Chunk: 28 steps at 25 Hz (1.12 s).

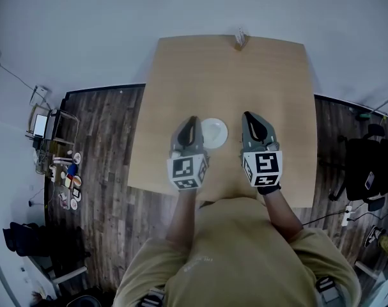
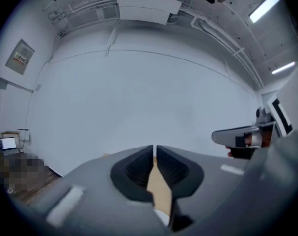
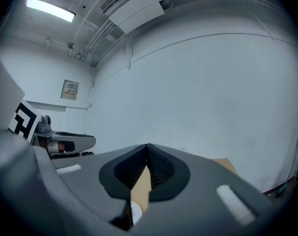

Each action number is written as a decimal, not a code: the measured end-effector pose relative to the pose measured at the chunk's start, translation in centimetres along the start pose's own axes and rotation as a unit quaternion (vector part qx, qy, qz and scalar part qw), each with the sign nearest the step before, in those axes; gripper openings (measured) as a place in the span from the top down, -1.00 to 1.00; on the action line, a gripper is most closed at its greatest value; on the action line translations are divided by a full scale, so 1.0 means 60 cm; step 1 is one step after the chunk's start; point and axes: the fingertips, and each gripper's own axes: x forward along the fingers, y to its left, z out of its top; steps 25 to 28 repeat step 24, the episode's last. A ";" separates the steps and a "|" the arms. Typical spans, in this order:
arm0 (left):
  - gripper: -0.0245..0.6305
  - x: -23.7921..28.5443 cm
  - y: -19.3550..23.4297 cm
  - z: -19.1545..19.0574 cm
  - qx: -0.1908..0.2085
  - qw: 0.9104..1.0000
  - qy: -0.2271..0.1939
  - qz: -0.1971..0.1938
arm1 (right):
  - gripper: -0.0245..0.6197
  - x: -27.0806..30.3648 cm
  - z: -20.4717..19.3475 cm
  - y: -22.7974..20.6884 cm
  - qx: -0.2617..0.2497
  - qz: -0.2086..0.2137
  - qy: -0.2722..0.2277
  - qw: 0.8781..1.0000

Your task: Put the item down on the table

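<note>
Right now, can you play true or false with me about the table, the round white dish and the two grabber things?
1. The round white dish lies on the wooden table, and in the head view it shows between the left gripper and the right gripper. True.
2. The left gripper is holding the dish. False: its jaws are shut with nothing between them.
3. The right gripper's jaws are wide open. False: they are shut, and empty too.
4. A small object stands at the table's far edge. True, though it is too small to tell what it is.
</note>
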 end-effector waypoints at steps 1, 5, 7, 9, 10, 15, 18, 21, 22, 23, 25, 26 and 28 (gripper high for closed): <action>0.87 -0.005 0.003 0.005 0.002 1.000 -0.004 0.003 | 0.91 -0.001 0.002 0.003 -0.001 0.001 -0.002 1.000; 0.92 -0.018 0.016 0.019 0.012 1.000 -0.017 0.015 | 0.91 -0.002 0.007 0.013 -0.004 0.005 -0.007 1.000; 0.92 -0.022 0.022 0.021 0.011 1.000 -0.019 0.017 | 0.91 -0.001 0.007 0.017 -0.005 0.006 -0.007 1.000; 0.92 -0.024 0.026 0.021 0.008 1.000 -0.020 0.018 | 0.91 -0.001 0.007 0.018 -0.007 0.005 -0.007 1.000; 0.92 -0.024 0.026 0.021 0.008 1.000 -0.020 0.017 | 0.91 -0.001 0.006 0.018 -0.007 0.004 -0.006 1.000; 0.92 -0.015 0.022 0.021 0.005 1.000 -0.019 0.008 | 0.91 0.002 0.007 0.010 -0.011 -0.001 -0.004 1.000; 0.92 -0.011 0.020 0.020 0.001 1.000 -0.020 0.001 | 0.91 0.002 0.008 0.010 -0.014 -0.004 -0.003 1.000; 0.92 -0.002 0.024 0.017 -0.003 1.000 -0.020 -0.002 | 0.91 0.008 0.005 0.010 -0.017 -0.005 0.000 1.000; 0.92 0.002 0.025 0.015 -0.004 1.000 -0.019 -0.003 | 0.91 0.011 0.003 0.009 -0.018 -0.005 0.001 1.000; 0.92 0.007 0.027 0.013 -0.005 1.000 -0.018 -0.004 | 0.91 0.014 0.001 0.008 -0.018 -0.005 0.002 1.000; 0.92 0.011 0.028 0.010 -0.006 1.000 -0.017 -0.005 | 0.91 0.017 0.000 0.006 -0.019 -0.006 0.003 1.000; 0.92 0.011 0.028 0.010 -0.006 1.000 -0.017 -0.005 | 0.91 0.017 0.000 0.006 -0.019 -0.006 0.003 1.000; 0.92 0.011 0.028 0.010 -0.006 1.000 -0.017 -0.005 | 0.91 0.017 0.000 0.006 -0.019 -0.006 0.003 1.000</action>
